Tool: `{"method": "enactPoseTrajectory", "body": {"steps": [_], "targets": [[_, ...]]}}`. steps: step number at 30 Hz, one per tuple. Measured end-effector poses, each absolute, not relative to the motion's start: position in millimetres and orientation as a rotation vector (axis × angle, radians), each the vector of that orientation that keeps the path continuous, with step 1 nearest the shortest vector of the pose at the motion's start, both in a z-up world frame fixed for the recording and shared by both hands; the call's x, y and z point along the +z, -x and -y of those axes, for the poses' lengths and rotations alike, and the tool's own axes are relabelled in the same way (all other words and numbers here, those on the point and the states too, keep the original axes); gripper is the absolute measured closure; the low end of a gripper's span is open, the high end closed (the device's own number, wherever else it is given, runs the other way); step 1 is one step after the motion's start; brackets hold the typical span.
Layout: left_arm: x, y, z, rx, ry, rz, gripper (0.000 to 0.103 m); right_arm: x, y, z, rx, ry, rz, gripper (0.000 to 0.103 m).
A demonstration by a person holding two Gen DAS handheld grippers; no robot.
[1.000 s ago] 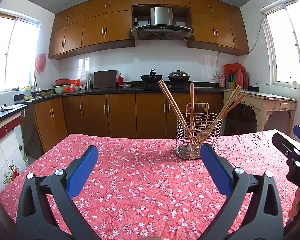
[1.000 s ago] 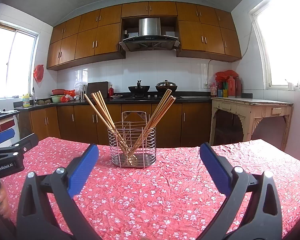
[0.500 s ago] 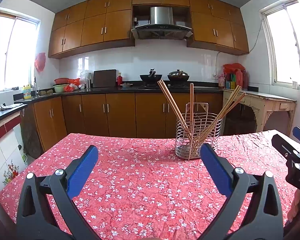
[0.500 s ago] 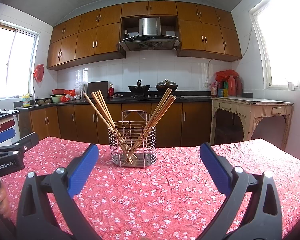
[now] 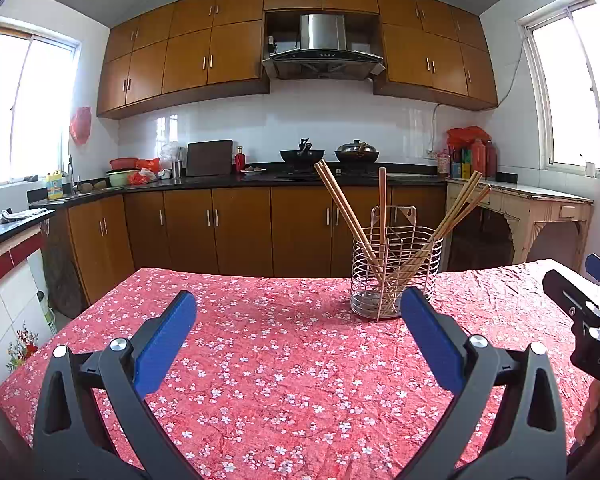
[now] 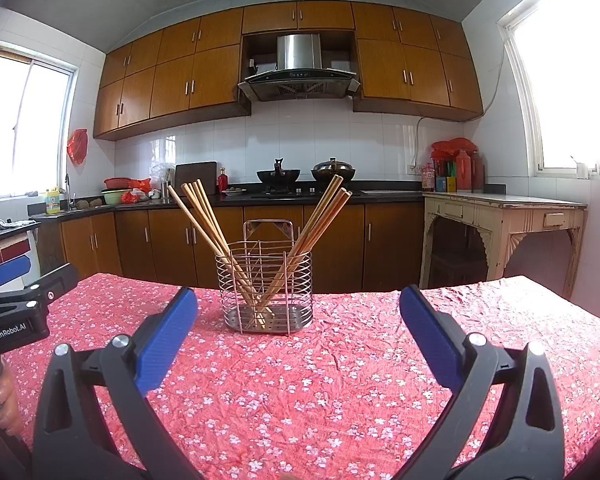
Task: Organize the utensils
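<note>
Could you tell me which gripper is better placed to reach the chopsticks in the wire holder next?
Right. The wire holder sits centred ahead of the open right gripper; for the left gripper it lies off to the right.

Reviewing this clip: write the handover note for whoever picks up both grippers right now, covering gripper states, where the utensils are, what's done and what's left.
Left gripper: open, empty, above the red floral tablecloth.
Right gripper: open, empty, facing the wire utensil holder head on.
Utensils: all visible chopsticks stand in the holder, splayed into a left-leaning bunch and a right-leaning bunch; the left wrist view also shows one near upright.
Done: nothing loose shows on the cloth.
Left: possibly nothing, or tidying the splayed bunches. Check areas outside both views for stray utensils.
</note>
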State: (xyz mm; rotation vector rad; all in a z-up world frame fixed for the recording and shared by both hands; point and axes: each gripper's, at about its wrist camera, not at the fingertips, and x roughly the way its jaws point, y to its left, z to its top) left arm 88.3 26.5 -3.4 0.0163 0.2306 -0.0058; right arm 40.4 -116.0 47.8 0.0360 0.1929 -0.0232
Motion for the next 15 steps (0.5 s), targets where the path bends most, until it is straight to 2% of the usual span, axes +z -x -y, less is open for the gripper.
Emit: {"method": "enactPoseTrajectory", "body": {"steps": [15], "targets": [[-1.5, -86.7, -30.8, -0.017, -0.003, -0.235, 0.002, 48.0, -40.1, 114.9, -0.023, -0.037, -0.193, 0.004]]}}
